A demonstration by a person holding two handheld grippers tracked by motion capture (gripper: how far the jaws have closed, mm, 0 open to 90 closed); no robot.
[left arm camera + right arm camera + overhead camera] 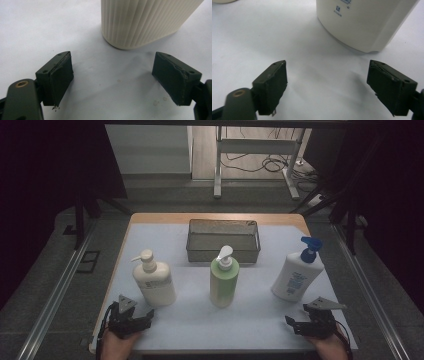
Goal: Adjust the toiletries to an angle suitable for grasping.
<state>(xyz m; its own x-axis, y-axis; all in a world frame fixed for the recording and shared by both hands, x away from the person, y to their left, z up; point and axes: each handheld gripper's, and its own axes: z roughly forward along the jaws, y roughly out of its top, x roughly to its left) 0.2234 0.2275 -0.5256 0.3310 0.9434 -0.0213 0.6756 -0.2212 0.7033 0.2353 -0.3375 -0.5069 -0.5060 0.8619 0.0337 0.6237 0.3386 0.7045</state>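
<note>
Two tools, left tool (131, 312) and right tool (306, 316), released, grasping nothing; cream bottle (142, 21) top cut off; wire basket (223, 240) contents indiscernible.

Overhead forward-down view; two close, low table-level (200, 320) views

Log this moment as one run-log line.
left claw: open, near cream bottle | right claw: open, near blue-pump bottle | green bottle: upright | basket: behind

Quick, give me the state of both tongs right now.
Left tongs: open, holding nothing, cream ribbed bottle just ahead.
Right tongs: open, holding nothing, white bottle with blue pump ahead.
</note>
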